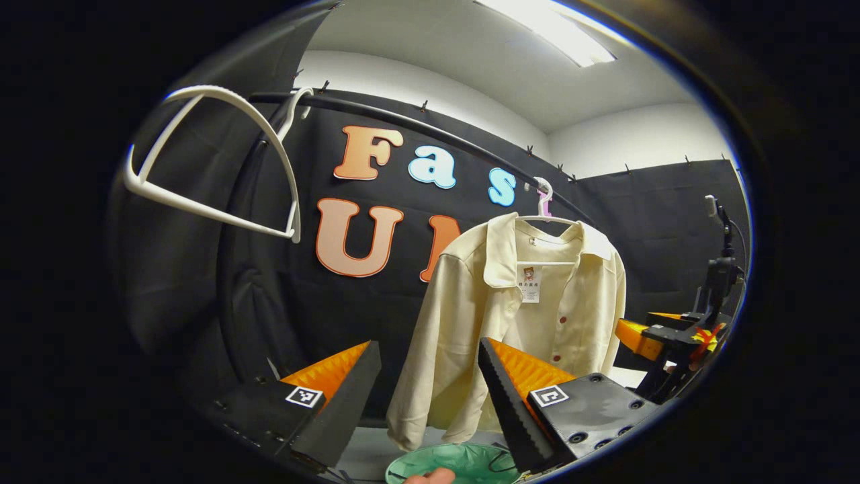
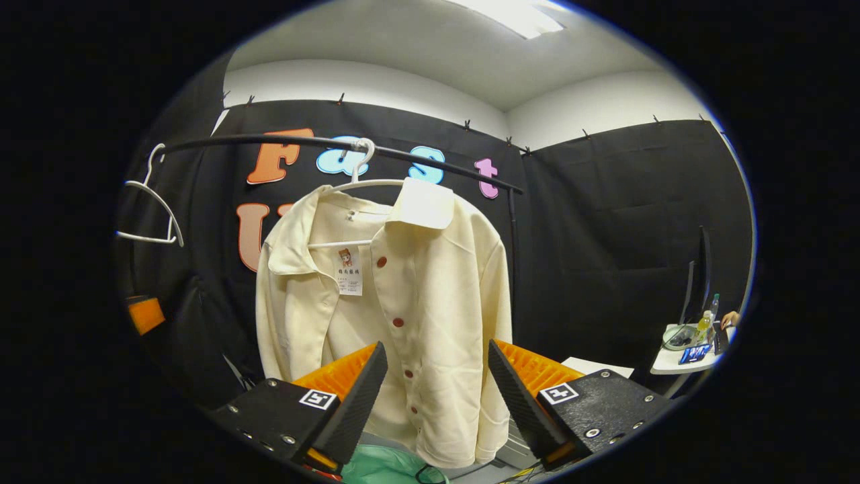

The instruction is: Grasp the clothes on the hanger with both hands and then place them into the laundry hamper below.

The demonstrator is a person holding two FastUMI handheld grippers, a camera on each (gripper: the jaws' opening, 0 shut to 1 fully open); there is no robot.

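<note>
Both hand-held grippers gape before the cream shirt; empty hanger alongside.

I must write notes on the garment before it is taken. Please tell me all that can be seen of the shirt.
The shirt is cream, of soft woven-looking cloth, with a collar, long sleeves and a row of small red buttons down the front. It is partly open at the top, where a paper tag hangs inside. It hangs upright on a white hanger hooked over a black rail. Its hem is above the green hamper. Neither gripper touches it.
</note>
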